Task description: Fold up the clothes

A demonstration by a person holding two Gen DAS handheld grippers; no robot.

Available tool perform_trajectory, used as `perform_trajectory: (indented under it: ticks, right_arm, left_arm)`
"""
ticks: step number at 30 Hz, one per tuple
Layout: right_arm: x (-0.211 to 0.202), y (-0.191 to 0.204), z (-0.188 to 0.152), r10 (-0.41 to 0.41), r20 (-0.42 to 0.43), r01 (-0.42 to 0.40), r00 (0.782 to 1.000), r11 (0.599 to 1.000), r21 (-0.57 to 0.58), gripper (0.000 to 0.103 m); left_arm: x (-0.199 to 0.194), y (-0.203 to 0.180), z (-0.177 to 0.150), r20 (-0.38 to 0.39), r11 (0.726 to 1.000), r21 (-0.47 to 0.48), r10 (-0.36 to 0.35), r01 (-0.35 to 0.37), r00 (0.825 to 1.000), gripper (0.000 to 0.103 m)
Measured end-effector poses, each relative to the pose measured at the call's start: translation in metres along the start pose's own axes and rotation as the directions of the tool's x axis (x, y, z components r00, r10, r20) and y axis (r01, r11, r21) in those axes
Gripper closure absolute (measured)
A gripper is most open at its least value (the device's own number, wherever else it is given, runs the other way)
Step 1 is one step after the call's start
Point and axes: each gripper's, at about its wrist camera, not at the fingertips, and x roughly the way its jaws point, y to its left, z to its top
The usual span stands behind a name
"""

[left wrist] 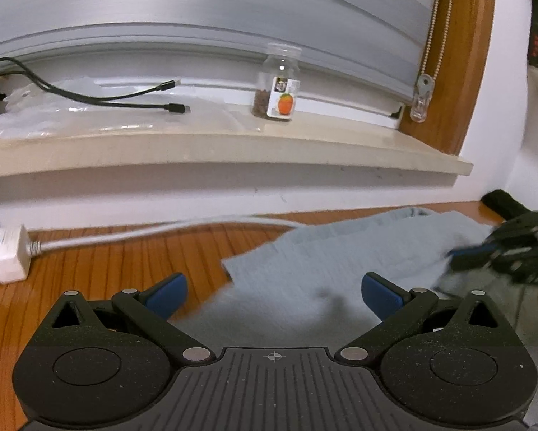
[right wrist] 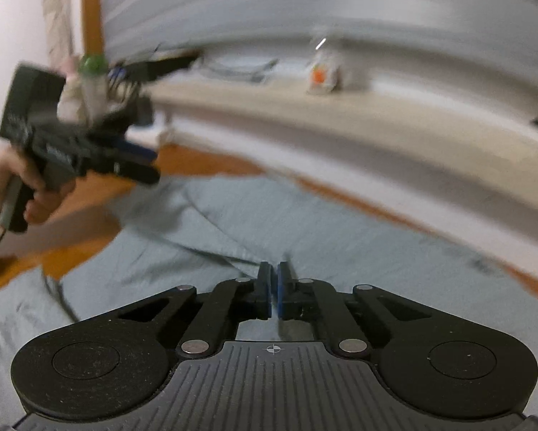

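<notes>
While my left gripper (left wrist: 274,296) hangs with its two blue-padded fingers (left wrist: 168,294) spread wide and nothing between them, my right gripper (right wrist: 274,292) has its pads drawn almost flat together; a thin edge of cloth may be caught in the slit, but I cannot tell for sure. Both tools are matte black plastic with ribbed bodies and round pivots. Beneath them lies the one garment (left wrist: 341,269), a pale blue-grey fabric, soft and creased, spread over the orange wood-grain floor (left wrist: 107,269). At the left I see a white power strip (left wrist: 3,255) with its cord. Beyond, on the smooth beige sill (left wrist: 233,147), stand one clear glass jar (left wrist: 278,84) with an orange fruit on its label, the print too small to read, and two black cables (left wrist: 125,102).
</notes>
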Motion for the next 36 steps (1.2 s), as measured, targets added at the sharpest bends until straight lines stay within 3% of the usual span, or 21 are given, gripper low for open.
perform_trajectory:
  ticks: [6, 10, 12, 14, 18, 23, 24, 25, 28, 30, 32, 34, 36]
  right_arm:
    - [-0.073, -0.044, 0.01, -0.148, 0.114, 0.143, 0.982, 0.988, 0.051, 0.1]
    - [-0.134, -0.088, 0.01, -0.313, 0.169, 0.297, 0.935, 0.948, 0.114, 0.1]
    - [-0.164, -0.108, 0.008, -0.404, 0.185, 0.385, 0.896, 0.914, 0.13, 0.1]
    - [-0.195, -0.132, 0.003, -0.513, 0.184, 0.493, 0.838, 0.858, 0.143, 0.1]
    - [-0.244, -0.185, -0.014, -0.719, 0.143, 0.694, 0.681, 0.695, 0.189, 0.1]
    - [-0.249, -0.235, -0.04, -0.85, 0.005, 0.824, 0.526, 0.512, 0.244, 0.095]
    - [-0.249, -0.243, -0.045, -0.863, -0.017, 0.837, 0.505, 0.485, 0.252, 0.086]
    - [-0.242, -0.241, -0.047, -0.832, -0.008, 0.804, 0.554, 0.533, 0.263, 0.074]
    - [-0.204, -0.23, -0.047, -0.697, 0.002, 0.673, 0.717, 0.693, 0.259, 0.07]
    - [-0.176, -0.222, -0.046, -0.591, 0.0, 0.574, 0.807, 0.784, 0.236, 0.069]
    - [-0.142, -0.212, -0.045, -0.501, -0.033, 0.499, 0.865, 0.848, 0.178, 0.063]
    - [-0.109, -0.203, -0.043, -0.412, -0.071, 0.418, 0.908, 0.9, 0.122, 0.059]
    - [-0.083, -0.194, -0.041, -0.375, -0.102, 0.381, 0.921, 0.923, 0.048, 0.058]
  left_arm:
    - [0.028, 0.011, 0.015, -0.028, 0.999, -0.016, -0.03, 0.029, 0.999, 0.0]
    - [0.053, 0.016, 0.021, -0.068, 0.998, -0.027, -0.056, 0.054, 0.996, 0.0]
    - [0.064, 0.016, 0.022, -0.088, 0.999, -0.021, -0.048, 0.046, 0.995, 0.001]
    - [0.072, 0.016, 0.021, -0.102, 0.999, -0.013, -0.047, 0.046, 0.994, 0.001]
    - [0.08, 0.021, 0.019, -0.117, 0.999, -0.012, -0.043, 0.042, 0.992, 0.001]
    - [0.085, 0.025, 0.018, -0.12, 0.999, -0.005, -0.041, 0.04, 0.992, 0.003]
    - [0.086, 0.026, 0.018, -0.122, 0.999, -0.003, -0.043, 0.043, 0.992, 0.003]
    - [0.087, 0.026, 0.018, -0.124, 0.999, 0.0, -0.045, 0.046, 0.991, 0.005]
    - [0.09, 0.024, 0.021, -0.123, 0.999, 0.032, -0.04, 0.044, 0.992, 0.014]
    - [0.092, 0.023, 0.022, -0.122, 0.998, 0.051, -0.04, 0.046, 0.992, 0.025]
    - [0.094, 0.021, 0.023, -0.125, 0.997, 0.064, -0.042, 0.05, 0.991, 0.027]
    - [0.095, 0.018, 0.024, -0.131, 0.995, 0.081, -0.04, 0.051, 0.991, 0.034]
    - [0.096, 0.014, 0.023, -0.135, 0.992, 0.116, -0.027, 0.043, 0.991, 0.039]
